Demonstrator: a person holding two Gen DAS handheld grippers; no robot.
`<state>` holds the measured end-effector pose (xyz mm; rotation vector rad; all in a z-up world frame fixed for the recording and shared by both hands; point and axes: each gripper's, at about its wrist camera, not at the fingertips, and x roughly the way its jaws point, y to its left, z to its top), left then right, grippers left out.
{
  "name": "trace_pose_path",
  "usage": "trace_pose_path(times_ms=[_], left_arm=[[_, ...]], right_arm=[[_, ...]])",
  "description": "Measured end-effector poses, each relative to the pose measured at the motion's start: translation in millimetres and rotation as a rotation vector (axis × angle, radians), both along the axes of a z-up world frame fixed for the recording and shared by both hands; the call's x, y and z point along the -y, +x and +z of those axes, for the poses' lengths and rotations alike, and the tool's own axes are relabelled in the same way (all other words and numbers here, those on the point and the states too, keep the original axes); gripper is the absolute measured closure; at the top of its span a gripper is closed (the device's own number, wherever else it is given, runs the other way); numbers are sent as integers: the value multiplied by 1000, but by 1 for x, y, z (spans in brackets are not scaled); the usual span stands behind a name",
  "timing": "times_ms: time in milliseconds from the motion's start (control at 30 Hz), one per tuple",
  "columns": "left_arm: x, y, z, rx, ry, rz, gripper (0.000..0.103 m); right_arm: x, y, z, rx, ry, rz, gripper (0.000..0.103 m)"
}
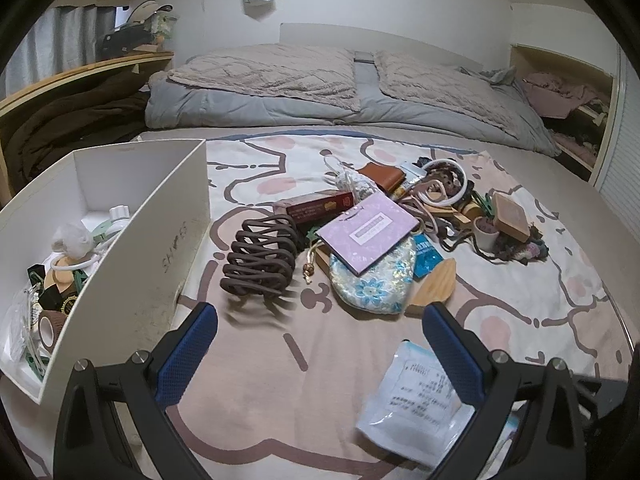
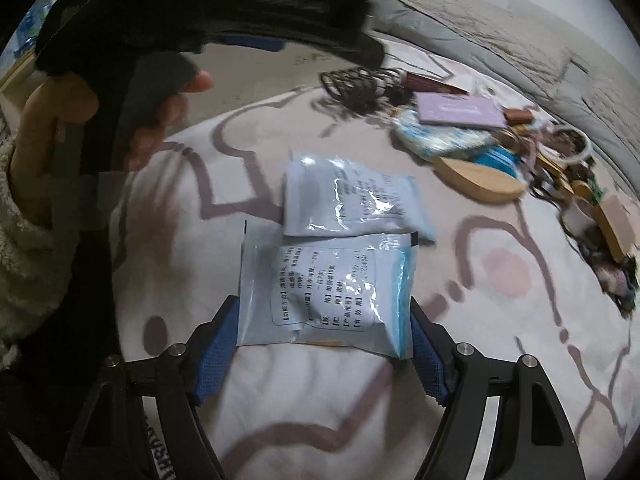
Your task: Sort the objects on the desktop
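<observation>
My left gripper (image 1: 320, 320) is open and empty above the printed blanket, just short of a brown hair claw (image 1: 260, 260). Beyond it lies a pile: a purple card (image 1: 370, 230), a floral pouch (image 1: 372, 280), a red box (image 1: 320, 207) and a wooden leaf (image 1: 434, 286). My right gripper (image 2: 324, 320) is open, its blue pads (image 2: 218, 354) on either side of a white printed sachet (image 2: 326, 292). A second sachet (image 2: 352, 200) lies just beyond, touching it. One sachet also shows in the left wrist view (image 1: 416, 404).
A white box (image 1: 132, 248) holding sorted small items stands at the left. A small pot (image 1: 486, 232), wooden block (image 1: 512, 216) and bracelets (image 1: 448, 184) lie at the pile's right. Pillows (image 1: 272, 76) and a duvet are behind. The person's left hand (image 2: 120, 100) is at upper left in the right wrist view.
</observation>
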<state>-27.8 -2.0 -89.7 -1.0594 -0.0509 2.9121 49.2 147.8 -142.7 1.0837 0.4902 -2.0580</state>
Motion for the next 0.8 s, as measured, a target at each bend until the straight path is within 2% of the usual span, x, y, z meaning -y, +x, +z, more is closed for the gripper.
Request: trace_pose_path(times_ms=[267, 467, 567, 800], left_arm=[[-13, -1, -6, 26, -25, -33, 0], [-15, -3, -12, 48, -49, -27, 0], [-14, -4, -14, 57, -60, -15, 0], [-12, -5, -15, 60, -62, -12, 0]], right_arm=[[-26, -19, 2, 6, -7, -120, 26], [-38, -19, 5, 11, -18, -124, 26], [-41, -18, 5, -13, 21, -133, 26], [-73, -38, 3, -26, 37, -298, 26]])
